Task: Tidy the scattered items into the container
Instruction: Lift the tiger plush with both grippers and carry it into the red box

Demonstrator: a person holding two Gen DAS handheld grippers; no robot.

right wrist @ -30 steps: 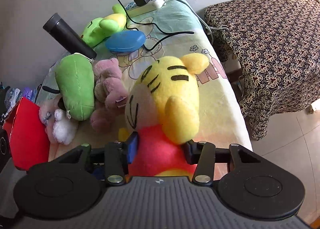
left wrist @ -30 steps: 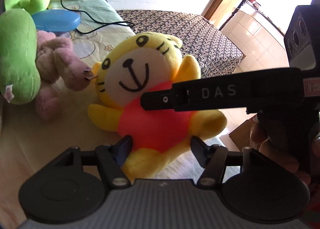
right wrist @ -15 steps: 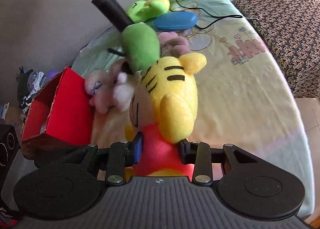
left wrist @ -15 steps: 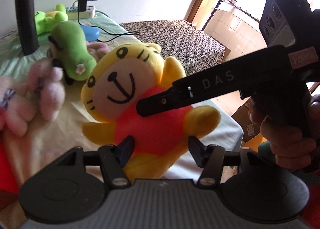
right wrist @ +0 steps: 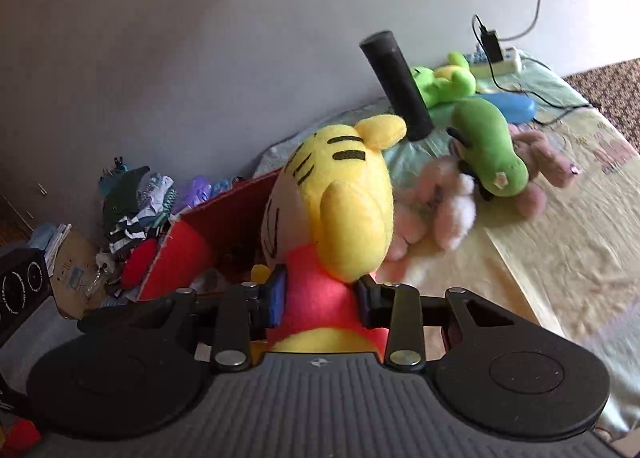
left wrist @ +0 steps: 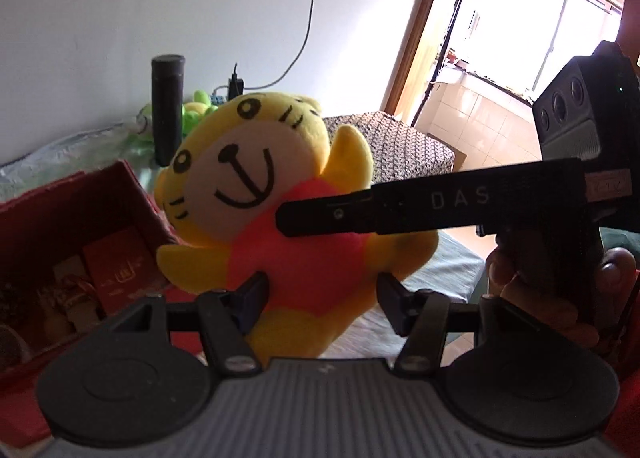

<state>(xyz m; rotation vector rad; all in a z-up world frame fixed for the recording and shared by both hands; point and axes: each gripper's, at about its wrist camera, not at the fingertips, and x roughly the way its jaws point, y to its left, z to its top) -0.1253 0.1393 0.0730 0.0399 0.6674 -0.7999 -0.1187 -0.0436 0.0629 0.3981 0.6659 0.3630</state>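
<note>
Left wrist view: to the left of the left fingers [left wrist: 320, 294] lay the red box [left wrist: 132, 194], open, with a red packet and some small items already inside. Between those fingers sat the lower body of the tiger [left wrist: 276, 218]. The left pad touched its red belly, while the right pad appeared to stand a little clear, so a firm clamp there could not be confirmed. The right gripper's fingers [left wrist: 280, 218] came in from the right and pressed into the tiger's chest.

Right wrist view: the box [right wrist: 224, 214] showed to the left of and beyond the right fingers [right wrist: 320, 298], which were clamped on the tiger's [right wrist: 344, 202] red middle and had just been closing on it. The toy hung clear of the bed, close to the box's rim but not yet in it.

As a judgement, the task was partway along: one toy was in transit and several were left. To the right of the fingers, on the bed [right wrist: 560, 242], lay a pale pink toy [right wrist: 444, 210], a green toy [right wrist: 492, 150], a mauve toy [right wrist: 544, 158], a second green toy [right wrist: 444, 82], a blue case [right wrist: 516, 106] and a dark flask [right wrist: 396, 86].

The bed had a pale patterned sheet and stood against a grey wall. A power strip [right wrist: 500, 62] with a charger lay at its far end, and clothes [right wrist: 140, 198] were piled far left.
</note>
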